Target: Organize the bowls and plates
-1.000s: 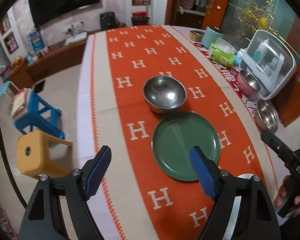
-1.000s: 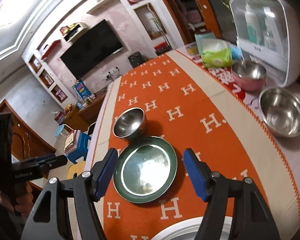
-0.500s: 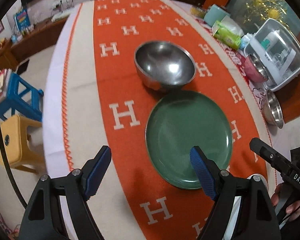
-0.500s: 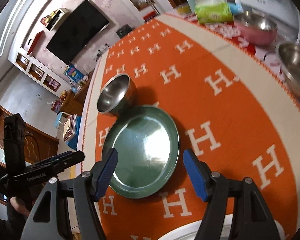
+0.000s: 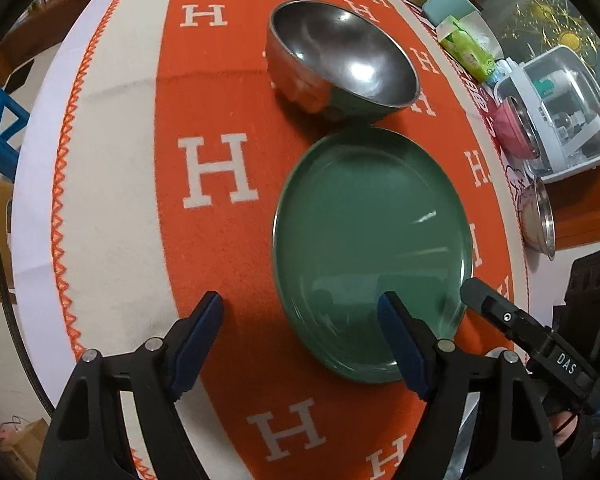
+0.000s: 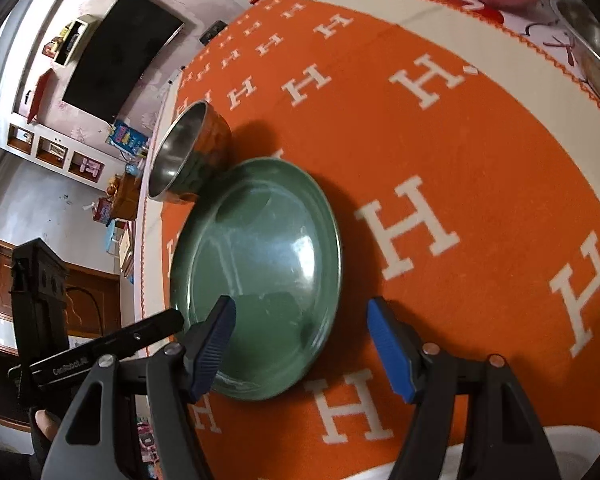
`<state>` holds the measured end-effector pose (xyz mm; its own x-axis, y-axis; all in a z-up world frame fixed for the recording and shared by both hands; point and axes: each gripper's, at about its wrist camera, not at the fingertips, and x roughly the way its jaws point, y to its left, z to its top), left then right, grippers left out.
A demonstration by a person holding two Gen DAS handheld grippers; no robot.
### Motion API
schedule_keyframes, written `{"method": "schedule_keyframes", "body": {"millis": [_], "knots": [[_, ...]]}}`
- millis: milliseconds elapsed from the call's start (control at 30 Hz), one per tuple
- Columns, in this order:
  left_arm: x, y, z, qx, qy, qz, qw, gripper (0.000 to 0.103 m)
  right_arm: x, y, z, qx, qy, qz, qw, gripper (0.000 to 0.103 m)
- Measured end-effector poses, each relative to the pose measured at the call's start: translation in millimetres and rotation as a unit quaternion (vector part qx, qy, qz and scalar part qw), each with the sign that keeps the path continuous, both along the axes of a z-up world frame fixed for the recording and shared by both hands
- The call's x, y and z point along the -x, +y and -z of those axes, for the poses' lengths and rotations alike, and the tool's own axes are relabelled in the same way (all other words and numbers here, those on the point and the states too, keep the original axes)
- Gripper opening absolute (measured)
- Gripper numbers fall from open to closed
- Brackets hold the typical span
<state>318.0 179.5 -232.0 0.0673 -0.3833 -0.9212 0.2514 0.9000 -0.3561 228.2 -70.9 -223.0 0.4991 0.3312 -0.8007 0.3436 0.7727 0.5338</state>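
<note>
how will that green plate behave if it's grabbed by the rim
The green plate looks rigid and glossy, so it may slip between the pads. Its low rim lies flat on the orange cloth, so getting under it is probably awkward. It looks like ceramic, so likely chips if dropped.

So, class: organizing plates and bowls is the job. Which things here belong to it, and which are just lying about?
Belong to the job:
green plate
steel bowl
pink bowl
second steel bowl

Just lying about:
green wipes packet
white container with clear lid
</note>
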Motion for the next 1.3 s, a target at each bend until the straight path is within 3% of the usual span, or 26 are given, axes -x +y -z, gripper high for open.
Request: {"method": "schedule_keyframes", "body": {"millis": [133,233,300,333,433,667,1300], "knots": [[-2,0,5,0.014,0.006,-0.006,0.9999,0.068,-5,3,1,0.011,0.002,-0.010,1.000,0.046],[-2,0,5,0.026,0.004,-0.003,0.9996,0.056,-7,4,2,0.019,0.004,-0.012,1.000,0.040],[-4,-2,6,0.037,0.006,-0.005,0.9993,0.054,-6,2,2,0.020,0.004,-0.008,1.000,0.035],[-4,-2,6,0.046,0.008,-0.006,0.9989,0.042,-5,1,3,0.022,0.005,-0.006,1.000,0.029],[-5,-1,10,0.055,0.017,-0.014,0.9983,0.039,-3,-2,4,0.027,0.013,0.001,1.000,0.021],[-4,6,11,0.041,0.011,-0.015,0.9990,0.023,0,-4,4,0.028,0.018,0.004,0.999,0.016],[29,15,-8,-0.021,-0.004,-0.001,0.9998,0.023,13,15,-6,0.033,0.020,-0.029,0.999,0.015]]}}
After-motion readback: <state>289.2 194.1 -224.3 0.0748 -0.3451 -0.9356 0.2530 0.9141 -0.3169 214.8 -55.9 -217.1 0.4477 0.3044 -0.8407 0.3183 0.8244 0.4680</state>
